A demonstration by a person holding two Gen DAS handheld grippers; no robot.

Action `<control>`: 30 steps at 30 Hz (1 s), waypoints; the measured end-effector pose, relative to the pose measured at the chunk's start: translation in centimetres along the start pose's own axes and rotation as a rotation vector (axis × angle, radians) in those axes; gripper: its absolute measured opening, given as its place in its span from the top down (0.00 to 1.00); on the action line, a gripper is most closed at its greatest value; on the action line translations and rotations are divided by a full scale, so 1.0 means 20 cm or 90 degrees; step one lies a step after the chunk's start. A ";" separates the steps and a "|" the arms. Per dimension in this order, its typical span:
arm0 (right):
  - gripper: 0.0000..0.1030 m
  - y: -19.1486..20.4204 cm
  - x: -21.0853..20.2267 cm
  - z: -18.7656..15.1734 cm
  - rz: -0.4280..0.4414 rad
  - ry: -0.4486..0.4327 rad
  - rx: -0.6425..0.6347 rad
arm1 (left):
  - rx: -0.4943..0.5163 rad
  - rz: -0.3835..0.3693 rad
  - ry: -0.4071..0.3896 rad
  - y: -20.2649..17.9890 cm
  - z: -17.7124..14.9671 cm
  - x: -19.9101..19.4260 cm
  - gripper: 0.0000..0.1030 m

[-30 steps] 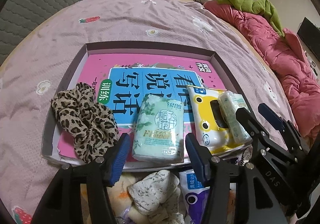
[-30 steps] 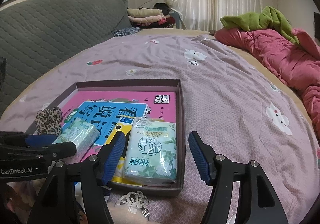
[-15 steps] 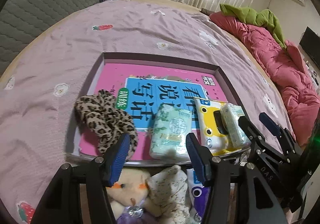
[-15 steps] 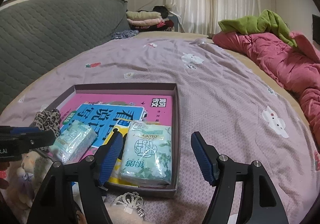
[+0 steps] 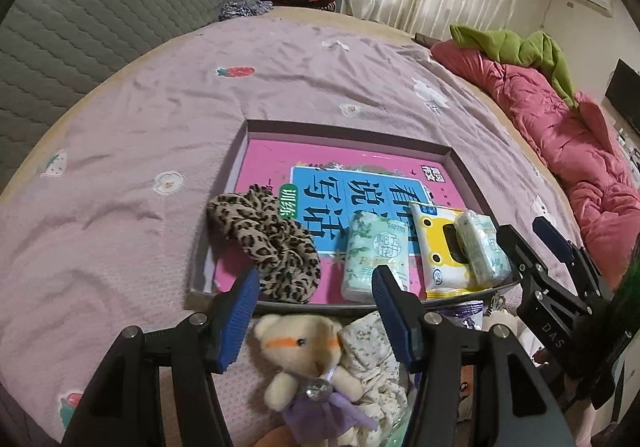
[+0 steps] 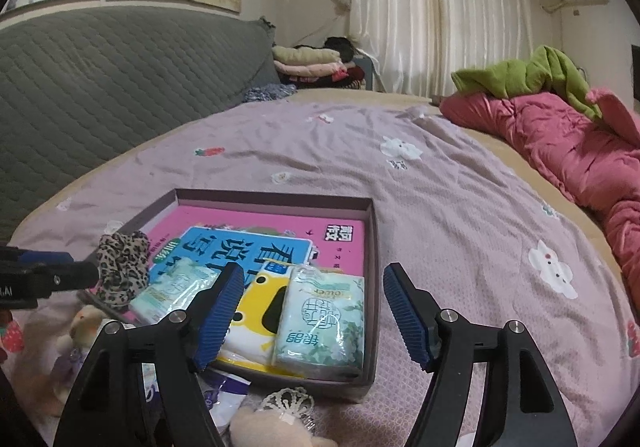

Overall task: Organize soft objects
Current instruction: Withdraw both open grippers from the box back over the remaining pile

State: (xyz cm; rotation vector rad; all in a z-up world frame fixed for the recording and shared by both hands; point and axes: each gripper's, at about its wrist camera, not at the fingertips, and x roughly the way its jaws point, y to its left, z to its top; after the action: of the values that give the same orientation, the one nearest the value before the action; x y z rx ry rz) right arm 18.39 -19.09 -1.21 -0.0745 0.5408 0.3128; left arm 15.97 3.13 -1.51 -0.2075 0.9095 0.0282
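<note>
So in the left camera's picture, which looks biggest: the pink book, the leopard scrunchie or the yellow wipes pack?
1. Pink book.
2. Leopard scrunchie.
3. Yellow wipes pack, partly hidden by a tissue pack, so the last two are unsure.

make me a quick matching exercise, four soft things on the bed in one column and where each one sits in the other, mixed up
Things:
1. leopard scrunchie
2. teddy bear
3. yellow wipes pack
4. green garment

Places:
A. on the pink quilt
B. left end of the tray
C. on the bed outside the tray's near edge
D. in the tray, between two green tissue packs

Pairs: 1-B, 2-C, 3-D, 4-A
</note>
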 end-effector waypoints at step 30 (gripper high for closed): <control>0.27 -0.02 -0.25 -0.03 -0.022 -0.052 0.003 | -0.001 0.004 -0.011 0.07 -0.07 -0.15 0.43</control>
State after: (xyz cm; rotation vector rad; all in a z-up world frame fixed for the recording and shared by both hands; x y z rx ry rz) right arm 14.26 -20.99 0.80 -0.0660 0.4582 0.2794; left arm 12.84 4.49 -0.14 -0.2052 0.8927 0.0366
